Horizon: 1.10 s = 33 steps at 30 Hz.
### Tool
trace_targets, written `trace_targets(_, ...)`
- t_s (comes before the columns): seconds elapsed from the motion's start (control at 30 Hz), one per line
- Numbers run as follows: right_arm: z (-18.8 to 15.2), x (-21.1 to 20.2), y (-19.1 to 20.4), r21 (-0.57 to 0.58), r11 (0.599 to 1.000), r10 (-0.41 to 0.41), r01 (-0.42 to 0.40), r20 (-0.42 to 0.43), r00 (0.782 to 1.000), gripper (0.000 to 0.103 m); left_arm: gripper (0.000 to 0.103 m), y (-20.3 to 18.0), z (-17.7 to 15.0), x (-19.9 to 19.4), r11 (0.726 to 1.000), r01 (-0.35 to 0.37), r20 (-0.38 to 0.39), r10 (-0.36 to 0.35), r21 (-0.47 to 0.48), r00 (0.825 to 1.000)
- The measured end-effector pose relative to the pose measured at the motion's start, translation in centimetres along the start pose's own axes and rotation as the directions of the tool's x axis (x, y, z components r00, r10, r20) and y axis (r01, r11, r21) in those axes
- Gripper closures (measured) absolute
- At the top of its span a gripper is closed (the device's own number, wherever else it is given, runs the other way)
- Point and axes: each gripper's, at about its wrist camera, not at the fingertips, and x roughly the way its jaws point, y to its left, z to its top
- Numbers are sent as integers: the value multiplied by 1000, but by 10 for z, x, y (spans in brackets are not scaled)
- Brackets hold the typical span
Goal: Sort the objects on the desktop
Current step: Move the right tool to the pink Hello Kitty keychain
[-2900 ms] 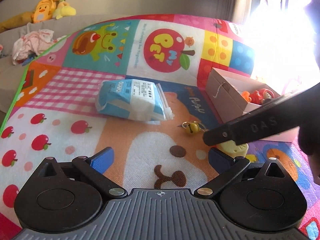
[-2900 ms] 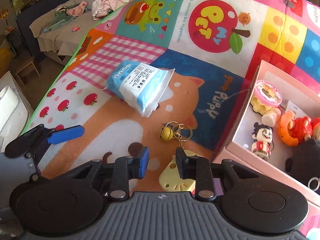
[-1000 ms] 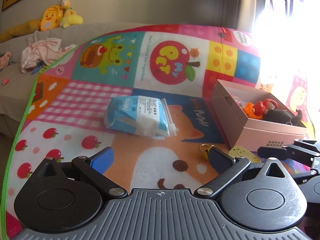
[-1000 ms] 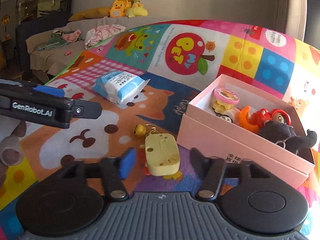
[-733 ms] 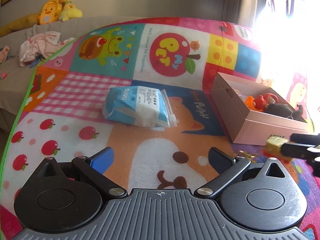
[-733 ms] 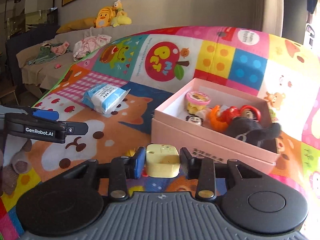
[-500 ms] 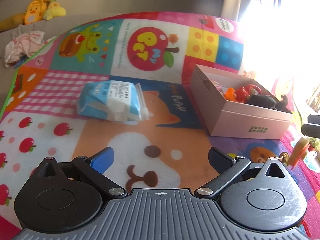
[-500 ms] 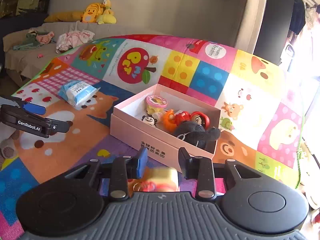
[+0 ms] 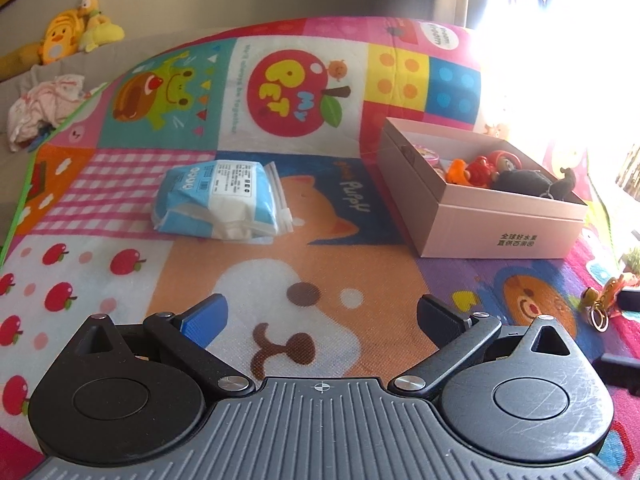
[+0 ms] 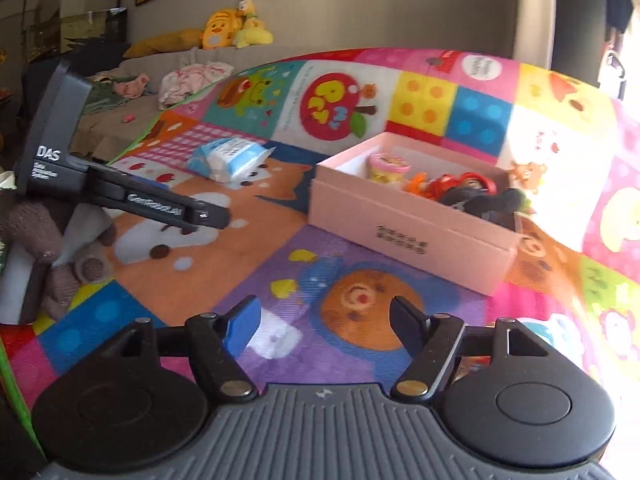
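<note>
My left gripper (image 9: pixel 320 316) stands open over the colourful play mat (image 9: pixel 280 280), nothing between its fingers. A blue-and-white tissue pack (image 9: pixel 218 200) lies ahead of it. To the right stands the open pink box (image 9: pixel 480 220) with several small toys inside. My right gripper (image 10: pixel 325 324) hovers in front of the pink box (image 10: pixel 400 220); its jaws are opening and nothing shows between them. A keychain with a gold bell (image 9: pixel 598 304) sits at the far right edge of the left wrist view. Whether it rests on the mat I cannot tell.
A hand in a brown knit glove (image 10: pixel 48 240) holds the left gripper (image 10: pixel 160 204) at the left of the right wrist view. Beyond the mat, a sofa (image 10: pixel 168 60) carries clothes and yellow plush toys (image 10: pixel 224 28). Strong glare washes out the far right.
The right gripper carried the yellow charm with its keychain to the right, past the box front. Its jaws have spread and the charm is gone from between them. The left gripper barely shifted.
</note>
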Motion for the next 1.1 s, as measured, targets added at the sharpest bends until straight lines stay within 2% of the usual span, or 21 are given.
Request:
trace_targets(0.1,-7,-2,-18,-16,988,-156,156,18,988,15,0,-5,-1,5,1000,7,-10,-7,-1,1000)
trace_targets(0.13,-9,1,-23,-3,984,-177,177,9,984,15,0,-7,-1,7,1000,12,-12,-12,4,1000)
trace_targets(0.17,-10,4,-27,27,983,-179,179,-4,984,15,0,-10,-1,8,1000,17,-5,-17,16,1000)
trace_targets(0.23,-11,9,-34,110,985,-132,133,-13,991,15,0,-9,3,9,999,-4,32,3,38,999)
trace_targets(0.3,-12,15,-39,186,979,-87,84,8,996,13,0,0,14,11,997,-60,77,57,44,995)
trace_targets(0.37,-11,19,-41,234,969,-83,74,28,996,7,0,15,30,15,994,-105,112,101,33,989)
trace_targets(0.5,-10,24,-43,277,958,-93,74,54,994,3,0,58,59,36,984,-167,101,173,-69,980)
trace_targets(0.57,-12,24,-43,281,957,-99,79,58,993,2,0,80,66,52,977,-157,52,166,-147,985)
trace_targets(0.63,-14,24,-42,279,956,-109,89,55,993,0,0,100,67,72,968,-113,-19,111,-223,994)
trace_targets(0.7,-15,25,-42,272,957,-115,96,54,992,0,0,105,61,82,963,-48,-48,36,-265,998)
trace_targets(0.77,-14,26,-41,266,959,-120,102,53,991,0,0,94,58,81,973,11,-31,-19,-231,999)
trace_targets(0.83,-14,26,-37,251,962,-123,107,51,991,0,0,77,57,75,978,109,-16,-113,-176,993)
trace_targets(0.93,-13,27,-34,234,966,-128,113,49,991,0,0,47,60,57,962,272,-35,-273,-37,961)
trace_targets(0.97,-13,27,-33,232,966,-130,116,48,990,0,0,33,55,52,958,284,-33,-283,40,959)
trace_targets(1.0,-13,27,-34,232,966,-131,117,47,990,0,0,21,50,46,955,268,-17,-268,124,963)
trace_targets(1.07,-14,27,-34,234,965,-133,119,47,990,0,0,3,39,34,950,179,38,-195,257,980)
trace_targets(1.1,-14,27,-34,233,965,-135,121,46,990,0,0,-2,35,30,951,117,62,-140,285,988)
